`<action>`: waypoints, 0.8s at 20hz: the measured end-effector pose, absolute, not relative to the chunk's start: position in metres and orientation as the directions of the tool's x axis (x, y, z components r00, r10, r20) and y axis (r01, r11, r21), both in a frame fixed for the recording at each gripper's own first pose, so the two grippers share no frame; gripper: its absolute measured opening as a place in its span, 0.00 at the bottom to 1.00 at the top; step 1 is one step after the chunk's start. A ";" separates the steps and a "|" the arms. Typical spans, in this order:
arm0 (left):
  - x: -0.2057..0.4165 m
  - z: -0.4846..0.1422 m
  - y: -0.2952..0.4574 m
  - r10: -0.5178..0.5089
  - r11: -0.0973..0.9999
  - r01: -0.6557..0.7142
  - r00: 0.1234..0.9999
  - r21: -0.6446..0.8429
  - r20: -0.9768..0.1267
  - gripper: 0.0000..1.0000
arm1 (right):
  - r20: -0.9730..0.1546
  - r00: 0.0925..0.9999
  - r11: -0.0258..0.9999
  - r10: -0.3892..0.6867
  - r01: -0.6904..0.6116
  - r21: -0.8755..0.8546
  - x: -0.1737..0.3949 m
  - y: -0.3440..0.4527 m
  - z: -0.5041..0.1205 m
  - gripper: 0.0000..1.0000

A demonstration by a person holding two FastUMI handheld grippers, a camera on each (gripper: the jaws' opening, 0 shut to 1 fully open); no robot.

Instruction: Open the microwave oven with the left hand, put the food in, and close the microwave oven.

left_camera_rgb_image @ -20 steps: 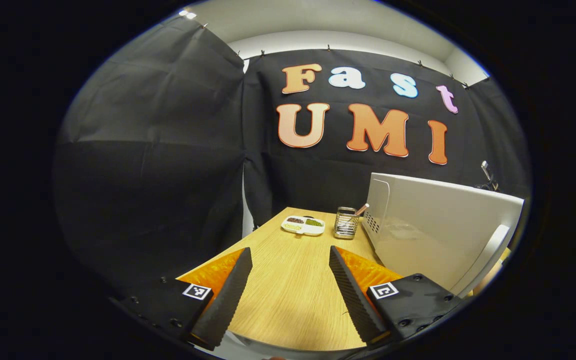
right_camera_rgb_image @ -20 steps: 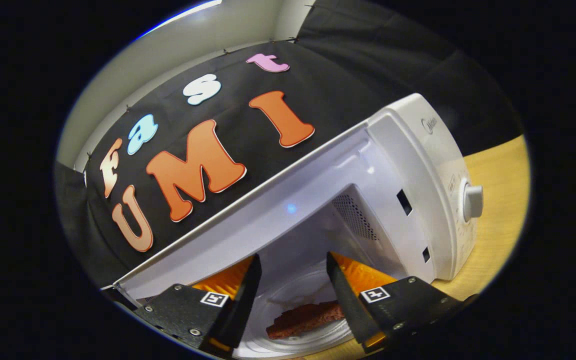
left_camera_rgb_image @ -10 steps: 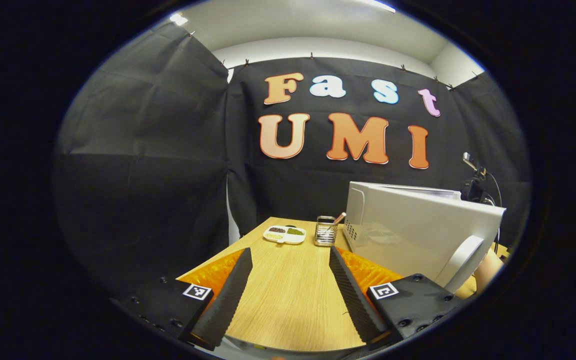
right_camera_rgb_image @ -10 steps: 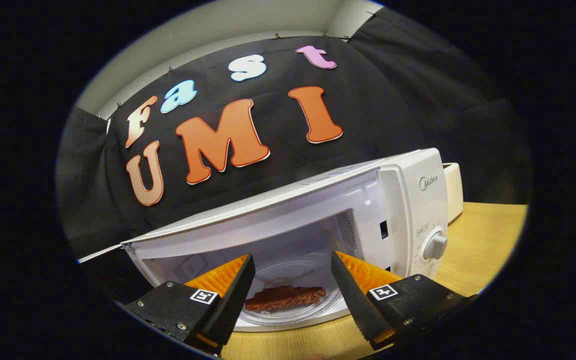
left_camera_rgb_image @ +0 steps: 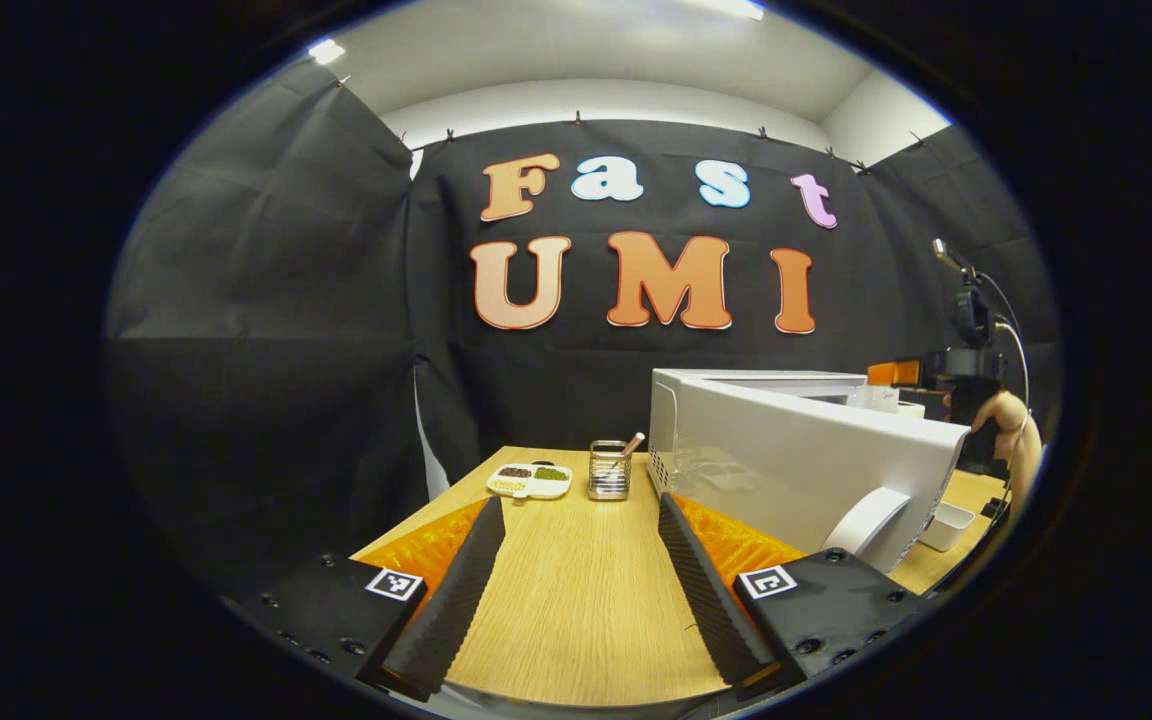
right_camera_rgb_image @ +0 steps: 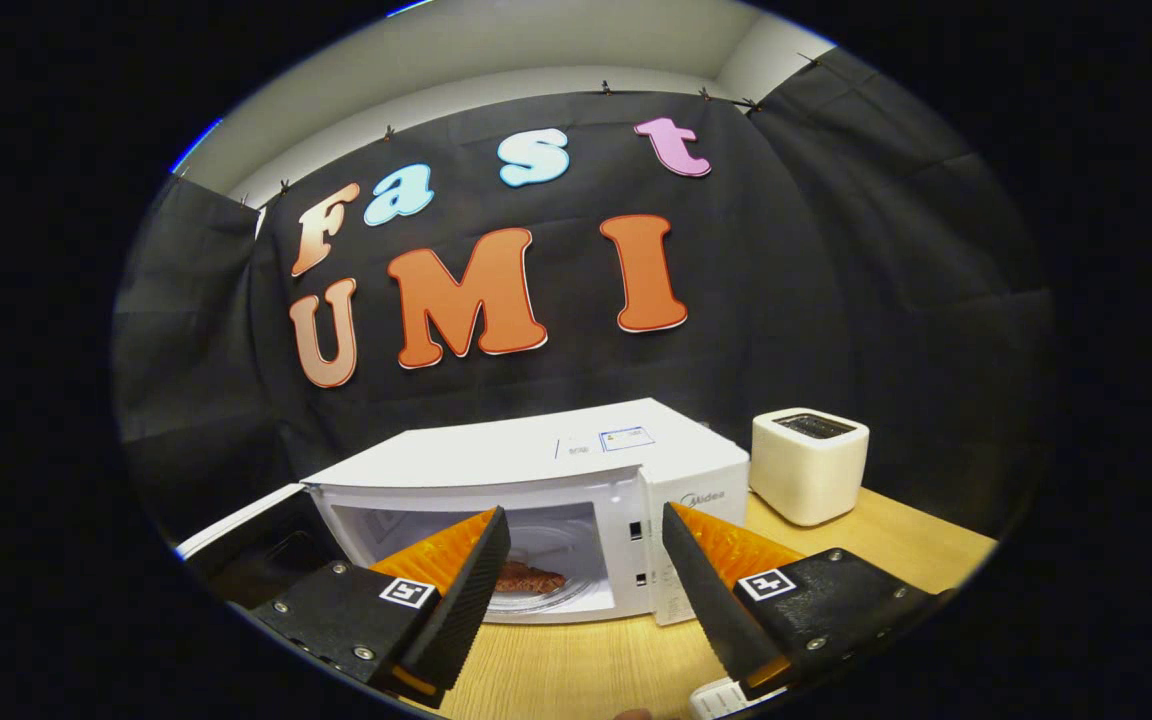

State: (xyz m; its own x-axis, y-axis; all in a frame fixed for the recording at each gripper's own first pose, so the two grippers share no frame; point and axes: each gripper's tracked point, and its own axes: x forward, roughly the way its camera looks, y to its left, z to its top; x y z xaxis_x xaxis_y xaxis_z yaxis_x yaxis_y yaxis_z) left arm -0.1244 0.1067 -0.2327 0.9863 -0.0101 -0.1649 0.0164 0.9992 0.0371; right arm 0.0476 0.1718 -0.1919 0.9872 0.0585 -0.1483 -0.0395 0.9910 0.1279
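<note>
Food [right_camera_rgb_image: 526, 577] lies inside the microwave [right_camera_rgb_image: 536, 470], whose door [left_camera_rgb_image: 816, 470] stands open. Both claws, left [left_camera_rgb_image: 576, 580] and right [right_camera_rgb_image: 581, 590], are wide and empty. Judged next: left claw swings the door closed.

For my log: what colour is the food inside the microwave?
Reddish brown food, seen best in the right gripper view.

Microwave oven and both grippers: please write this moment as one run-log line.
microwave oven: door open | food: inside on turntable | right gripper: open, empty, outside oven | left gripper: open, empty, beside door | remaining: close door
</note>
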 end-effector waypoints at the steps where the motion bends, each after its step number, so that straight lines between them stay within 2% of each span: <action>1: -0.122 -0.233 0.101 -0.034 0.999 0.039 0.985 0.028 -0.167 1.00 | -0.140 0.989 0.993 0.053 -0.038 0.109 0.043 0.162 -0.183 0.94; 7: -0.101 -0.248 0.100 -0.065 0.998 0.068 0.975 0.008 -0.213 0.25 | -0.092 0.996 0.999 0.018 -0.014 0.039 0.012 0.099 -0.137 0.94; 8: -0.100 -0.259 0.090 -0.101 0.995 0.098 0.964 -0.025 -0.245 0.05 | -0.082 0.997 0.999 0.008 -0.005 0.038 0.008 0.091 -0.129 0.94; 11: -0.095 -0.271 0.078 -0.147 0.989 0.133 0.947 -0.069 -0.285 0.02 | -0.055 0.998 1.000 -0.019 0.020 0.018 -0.003 0.067 -0.113 0.94; 14: -0.095 -0.264 0.049 -0.210 0.976 0.188 0.941 -0.109 -0.265 0.07 | -0.041 0.999 0.999 -0.026 0.028 0.026 -0.013 0.052 -0.105 0.94; 16: -0.095 -0.263 0.031 -0.240 0.970 0.222 0.932 -0.096 -0.272 0.05 | -0.031 0.999 0.999 -0.031 0.032 0.034 -0.017 0.043 -0.102 0.94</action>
State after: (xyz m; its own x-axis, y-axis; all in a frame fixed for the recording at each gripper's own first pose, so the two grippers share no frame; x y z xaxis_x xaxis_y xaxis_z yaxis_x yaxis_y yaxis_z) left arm -0.0954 0.0309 -0.2632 0.9319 -0.2399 -0.2720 0.2217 0.9704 -0.0961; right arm -0.0171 0.0430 -0.1018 0.9990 -0.0313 -0.0307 0.0323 0.9989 0.0343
